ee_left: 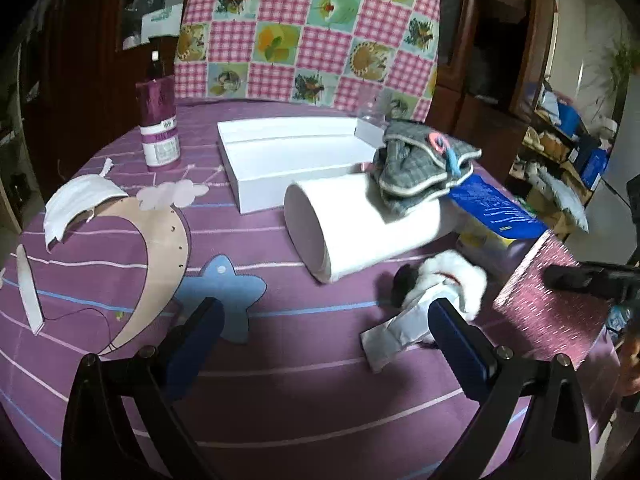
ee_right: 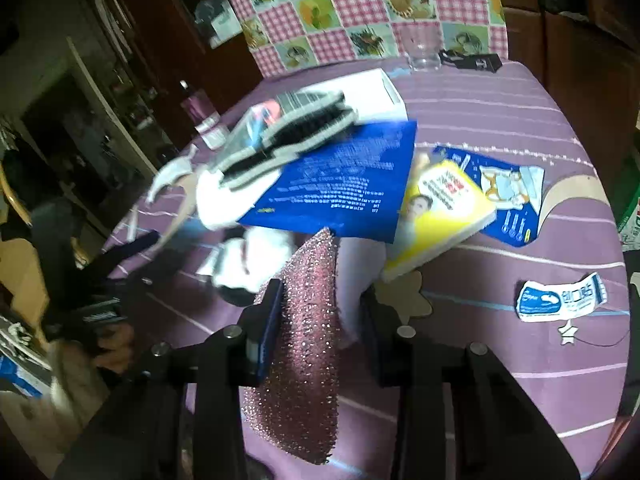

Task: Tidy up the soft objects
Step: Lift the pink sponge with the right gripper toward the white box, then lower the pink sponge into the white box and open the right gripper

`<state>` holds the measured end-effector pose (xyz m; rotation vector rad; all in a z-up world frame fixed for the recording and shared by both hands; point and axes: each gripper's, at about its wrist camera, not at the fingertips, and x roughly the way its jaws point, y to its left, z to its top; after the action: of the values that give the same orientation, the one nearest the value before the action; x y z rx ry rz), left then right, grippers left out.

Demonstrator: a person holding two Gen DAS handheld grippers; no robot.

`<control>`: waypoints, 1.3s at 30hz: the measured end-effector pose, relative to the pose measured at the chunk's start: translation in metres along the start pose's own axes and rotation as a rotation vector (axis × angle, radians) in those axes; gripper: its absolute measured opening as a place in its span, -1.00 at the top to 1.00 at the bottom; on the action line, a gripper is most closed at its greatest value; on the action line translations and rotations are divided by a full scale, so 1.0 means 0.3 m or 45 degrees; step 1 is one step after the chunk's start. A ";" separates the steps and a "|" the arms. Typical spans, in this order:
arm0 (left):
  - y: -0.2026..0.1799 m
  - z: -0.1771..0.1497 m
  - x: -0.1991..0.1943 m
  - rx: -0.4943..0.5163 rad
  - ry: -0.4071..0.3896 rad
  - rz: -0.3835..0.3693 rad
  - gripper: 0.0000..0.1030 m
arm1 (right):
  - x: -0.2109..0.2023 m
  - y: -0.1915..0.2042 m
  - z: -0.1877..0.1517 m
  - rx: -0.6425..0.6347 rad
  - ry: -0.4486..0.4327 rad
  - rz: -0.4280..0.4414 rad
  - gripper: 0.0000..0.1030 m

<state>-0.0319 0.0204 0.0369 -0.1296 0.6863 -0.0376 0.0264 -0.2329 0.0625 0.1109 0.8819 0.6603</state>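
- R gripper point(ee_right: 320, 304) was clamped on a pink glittery sponge point(ee_right: 304, 344), held on edge between both pads, above the purple tablecloth point(ee_right: 500, 408).
- L gripper point(ee_left: 324, 328) stood wide, nothing between its fingers, hovering over the cloth.
- Grey quilted cloth point(ee_left: 420, 168) w/ a pink-and-blue clip lay on top of the white cylinder point(ee_left: 360, 224), which lay on its side just in front of the white box point(ee_left: 288, 160).
- White fluffy item point(ee_left: 448, 280) lay on the cloth nr the L gripper's right finger.
- Blue booklet point(ee_right: 340, 184) & yellow book point(ee_right: 444, 216) lay beyond the sponge.
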 end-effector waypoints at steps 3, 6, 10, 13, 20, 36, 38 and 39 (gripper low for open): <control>-0.018 0.013 -0.035 0.027 -0.025 0.034 -0.99 | -0.064 0.021 0.034 -0.016 -0.067 -0.006 0.27; -0.024 0.042 -0.066 0.020 -0.023 0.022 -0.99 | -0.119 0.039 0.084 -0.017 -0.168 -0.016 0.27; -0.038 0.104 -0.114 0.016 -0.067 0.033 -0.99 | -0.150 0.049 0.148 0.001 -0.272 -0.010 0.27; -0.063 0.142 -0.122 0.032 -0.091 0.029 -0.99 | -0.144 0.058 0.185 0.023 -0.335 0.019 0.26; -0.102 0.115 -0.014 0.052 -0.018 -0.126 -0.95 | -0.060 0.013 0.195 0.060 -0.419 -0.021 0.26; -0.163 0.002 0.088 0.185 0.183 -0.194 -0.42 | 0.017 -0.062 0.131 0.115 -0.313 -0.068 0.25; -0.160 0.002 0.095 0.185 0.194 -0.172 -0.19 | 0.017 -0.054 0.129 0.098 -0.318 -0.071 0.25; -0.153 0.004 0.099 0.173 0.205 -0.172 -0.04 | 0.016 -0.052 0.129 0.094 -0.320 -0.070 0.25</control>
<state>-0.0077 -0.0272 0.0252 -0.0423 0.8328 -0.2255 0.0650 -0.2359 0.0786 0.2302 0.6649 0.5487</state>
